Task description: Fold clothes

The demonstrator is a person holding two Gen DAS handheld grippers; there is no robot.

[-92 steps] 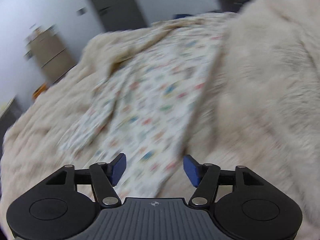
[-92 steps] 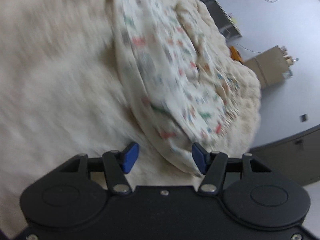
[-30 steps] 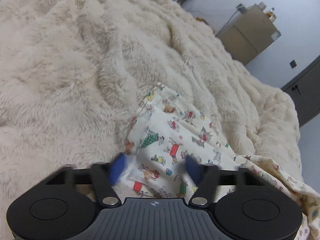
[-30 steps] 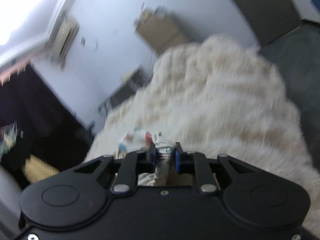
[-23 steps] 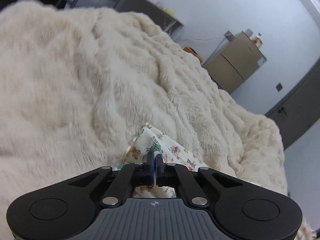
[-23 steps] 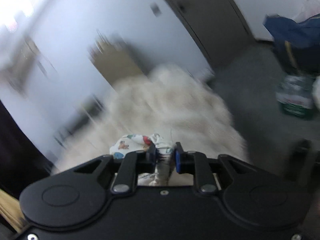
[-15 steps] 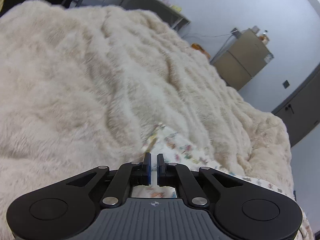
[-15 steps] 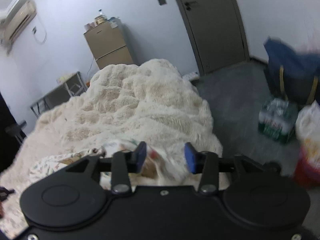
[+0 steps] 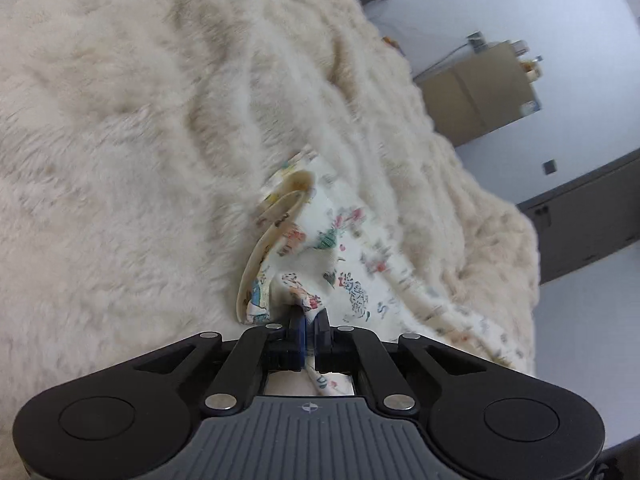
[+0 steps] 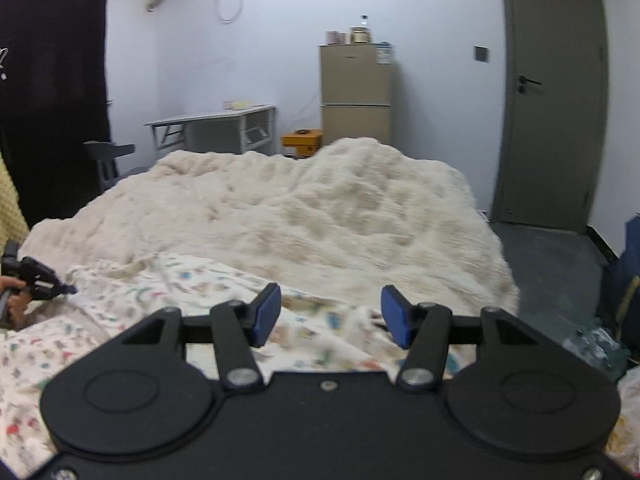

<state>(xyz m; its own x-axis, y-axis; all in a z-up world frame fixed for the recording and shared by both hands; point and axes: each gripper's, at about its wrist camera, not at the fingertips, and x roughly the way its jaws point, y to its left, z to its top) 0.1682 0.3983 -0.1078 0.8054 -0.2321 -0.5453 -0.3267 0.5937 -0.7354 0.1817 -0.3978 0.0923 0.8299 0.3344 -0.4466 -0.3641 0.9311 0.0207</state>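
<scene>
— Across the whole bed, that shaggy cream blanket (image 10: 340,216); what's lying on it?

— Cartoon-print garment (image 10: 192,292), spread over the lower left of the right wrist view.

— And the claws?

— Left gripper (image 9: 309,322) is clamped tight on a fold of the print. Right gripper (image 10: 328,314) hangs above the cloth, jaws opening, nothing pinched between them.

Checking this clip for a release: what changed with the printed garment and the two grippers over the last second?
The right gripper, shut on a bunch of the printed garment a second ago, has let it go and pulled up; its jaws are opening, nothing between them. The left gripper opened briefly, then pinched the garment's edge again. The fluffy blanket lies as before.
</scene>
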